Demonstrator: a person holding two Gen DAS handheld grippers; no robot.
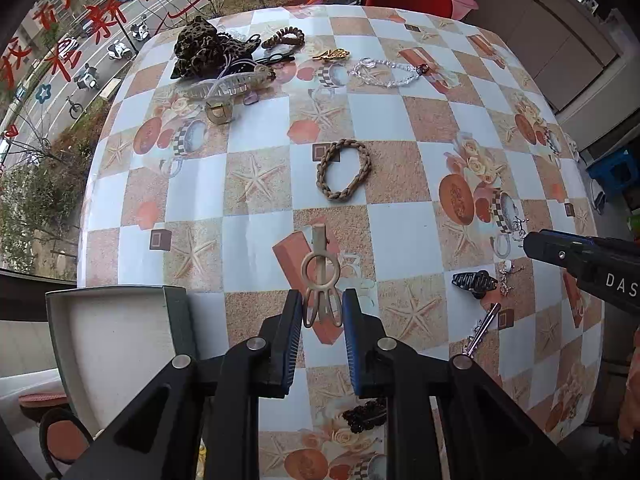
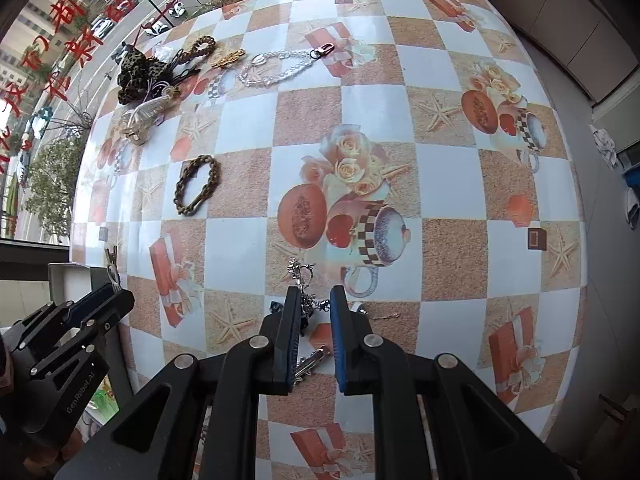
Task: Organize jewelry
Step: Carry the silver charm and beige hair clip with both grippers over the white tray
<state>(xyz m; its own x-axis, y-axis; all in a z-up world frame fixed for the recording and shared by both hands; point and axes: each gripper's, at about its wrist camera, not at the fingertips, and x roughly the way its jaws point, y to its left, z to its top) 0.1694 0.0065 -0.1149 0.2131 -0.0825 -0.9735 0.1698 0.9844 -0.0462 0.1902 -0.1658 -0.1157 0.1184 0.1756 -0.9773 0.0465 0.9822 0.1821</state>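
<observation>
My left gripper point(image 1: 324, 298) is shut on a beige ring-shaped hair clip point(image 1: 320, 272), which sticks out beyond the fingertips above the checked tablecloth point(image 1: 260, 144). An open box point(image 1: 116, 320) with a white inside and dark green walls sits at the table's near left corner, just left of that gripper. My right gripper point(image 2: 316, 294) is shut on a silver chain piece point(image 2: 299, 271) that dangles between and past its tips. In the left wrist view the right gripper point(image 1: 526, 242) comes in from the right edge with the silver chain piece point(image 1: 516, 226) at its tip.
A braided brown band point(image 1: 344, 170) lies mid-table. At the far left is a pile of hair accessories point(image 1: 208, 50), with a gold clip point(image 1: 330, 55) and a clear bead chain point(image 1: 388, 70) beside it. A black claw clip point(image 1: 474, 282) and a silver pin point(image 1: 484, 328) lie near the right gripper.
</observation>
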